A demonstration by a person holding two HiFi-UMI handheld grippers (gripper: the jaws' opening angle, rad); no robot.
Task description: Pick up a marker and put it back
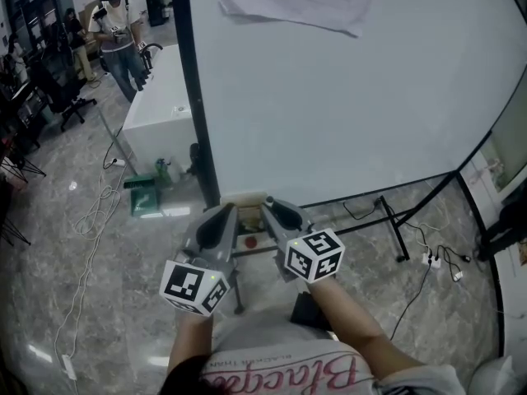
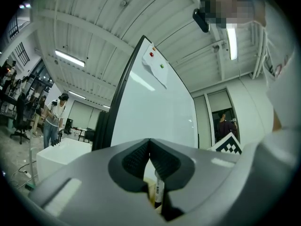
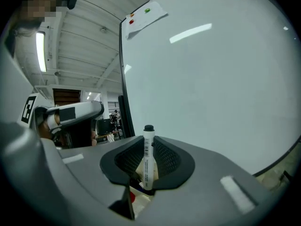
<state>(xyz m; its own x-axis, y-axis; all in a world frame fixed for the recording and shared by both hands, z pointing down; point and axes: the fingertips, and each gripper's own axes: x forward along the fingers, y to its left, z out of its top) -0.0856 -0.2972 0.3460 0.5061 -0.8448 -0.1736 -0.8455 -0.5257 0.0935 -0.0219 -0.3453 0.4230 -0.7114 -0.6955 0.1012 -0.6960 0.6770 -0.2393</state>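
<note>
Inside R claw (image 3: 147, 160): upright marker (image 3: 148, 145)

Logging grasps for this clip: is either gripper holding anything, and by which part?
The right gripper grips a white marker by its barrel, cap up; the left gripper holds nothing.

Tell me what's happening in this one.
A person stands at a whiteboard with a claw in each hand. The right claw is shut on a white marker, held upright with its black cap on top; it has not been put back yet. The left claw is shut, tips together. Another marker shows below those tips, apparently beyond them, not gripped.
</note>
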